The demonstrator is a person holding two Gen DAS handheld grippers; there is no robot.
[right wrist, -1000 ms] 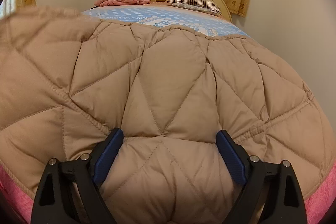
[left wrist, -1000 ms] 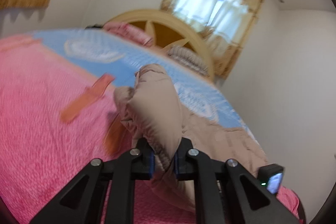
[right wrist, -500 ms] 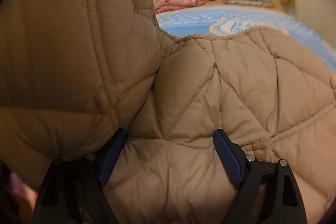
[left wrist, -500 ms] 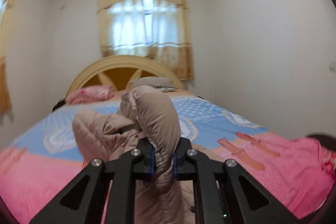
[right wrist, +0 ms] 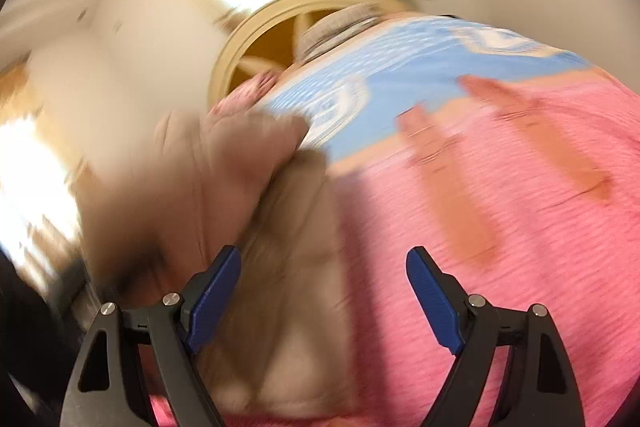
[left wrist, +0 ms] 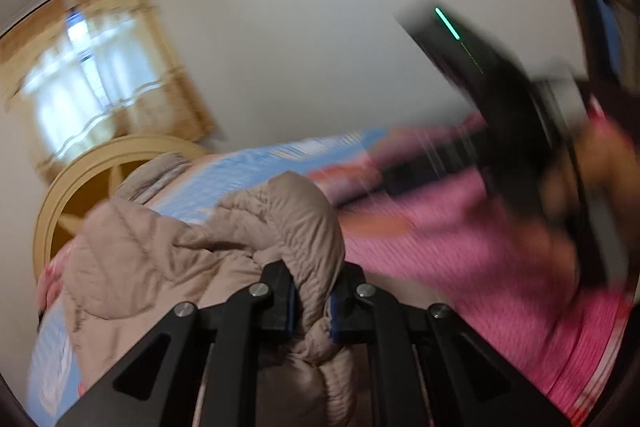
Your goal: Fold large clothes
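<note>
A beige quilted jacket (left wrist: 160, 255) hangs bunched in the left wrist view, and my left gripper (left wrist: 312, 303) is shut on a thick fold of it. In the right wrist view the jacket (right wrist: 248, 187) is a blurred heap at lower left, over the pink blanket (right wrist: 520, 227). My right gripper (right wrist: 324, 291) stands open above it; the cloth reaches under its left finger (right wrist: 216, 287) but the pads do not press on it. The right gripper's black body (left wrist: 500, 131), held by a hand (left wrist: 608, 163), shows blurred at the right of the left wrist view.
The bed has a pink blanket (left wrist: 460, 267) near me and a blue sheet (right wrist: 420, 67) toward the rounded wooden headboard (right wrist: 248, 43). Pillows (right wrist: 340, 27) lie at the headboard. A curtained window (left wrist: 92, 79) and white walls stand behind.
Both views have rolled and swung sideways. The left gripper carried its jacket fold across the bed. The jacket no longer fills the right view, where the pink blanket now shows under the open jaws.
</note>
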